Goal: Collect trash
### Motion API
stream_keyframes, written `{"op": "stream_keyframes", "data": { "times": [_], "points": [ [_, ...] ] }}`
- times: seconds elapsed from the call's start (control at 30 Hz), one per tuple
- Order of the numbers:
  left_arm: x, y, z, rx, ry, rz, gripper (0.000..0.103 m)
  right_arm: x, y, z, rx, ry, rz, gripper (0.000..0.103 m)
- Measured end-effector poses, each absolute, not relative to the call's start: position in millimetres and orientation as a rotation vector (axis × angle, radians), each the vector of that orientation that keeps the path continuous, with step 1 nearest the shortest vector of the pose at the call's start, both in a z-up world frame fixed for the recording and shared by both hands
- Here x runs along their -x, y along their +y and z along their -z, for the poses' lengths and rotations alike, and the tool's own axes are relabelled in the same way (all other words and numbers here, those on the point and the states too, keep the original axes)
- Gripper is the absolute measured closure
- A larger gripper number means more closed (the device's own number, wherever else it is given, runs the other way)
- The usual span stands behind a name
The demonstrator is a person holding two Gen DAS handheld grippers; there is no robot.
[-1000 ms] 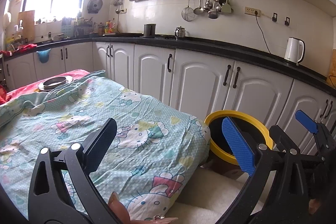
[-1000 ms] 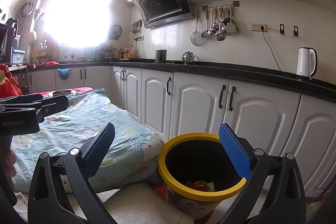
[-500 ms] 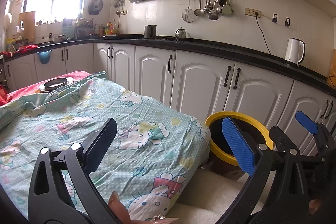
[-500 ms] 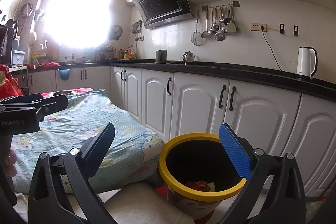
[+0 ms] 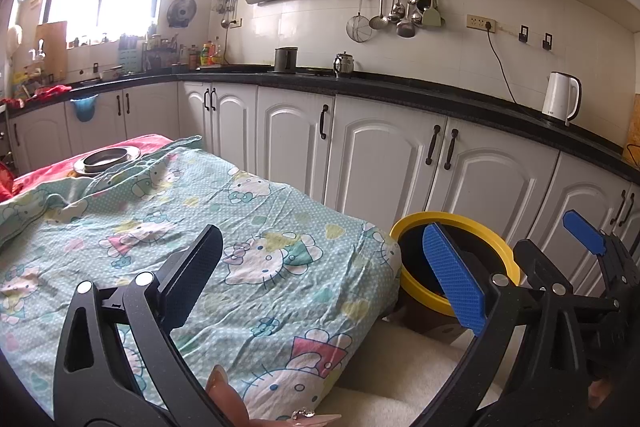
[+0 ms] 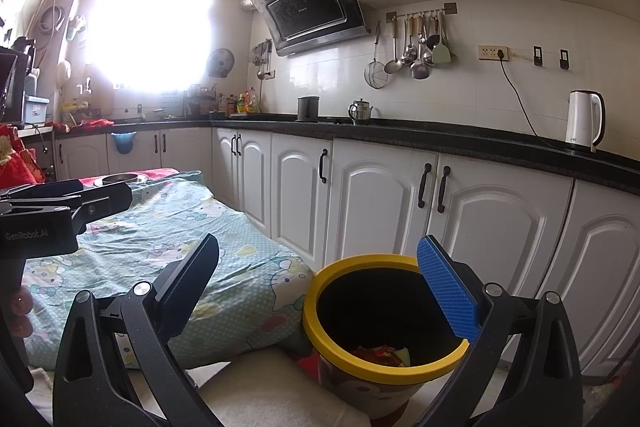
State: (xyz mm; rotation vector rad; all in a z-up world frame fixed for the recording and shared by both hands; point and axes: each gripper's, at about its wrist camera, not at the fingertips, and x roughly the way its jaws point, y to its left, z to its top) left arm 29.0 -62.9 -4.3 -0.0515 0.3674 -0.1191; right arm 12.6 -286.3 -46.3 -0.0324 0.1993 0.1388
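Left wrist view, left gripper: jaws spread wide, nothing between them, held over the patterned cloth.
Left wrist view, bin: yellow-rimmed, at about 3 o'clock from the left gripper, just beyond the cloth's edge; its near rim is partly hidden behind the blue pad.
Left wrist view, right gripper: enters at the 3 o'clock edge, beside the bin.
Right wrist view, right gripper: jaws spread wide, empty; the bin lies between them toward 5 o'clock, so this hand is judged the nearer.
Right wrist view, trash: red and pale scraps at the bin's bottom; no long axis can be made out.
Right wrist view, bin axis: upright, mouth pointing up.
Right wrist view, left gripper: at 9 o'clock, over the cloth; its opening cannot be told from here.
Loose trash on the cloth: none visible in either view.
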Motion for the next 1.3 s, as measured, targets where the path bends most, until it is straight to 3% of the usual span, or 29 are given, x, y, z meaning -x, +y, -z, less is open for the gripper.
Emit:
{"op": "stream_keyframes", "data": {
  "times": [1.3],
  "points": [
    [-29.9,-61.3,5.8,0.040,0.373,0.138,0.011,-12.4,-282.9,45.9,0.028,0.197,-0.132,0.006]
  ]
}}
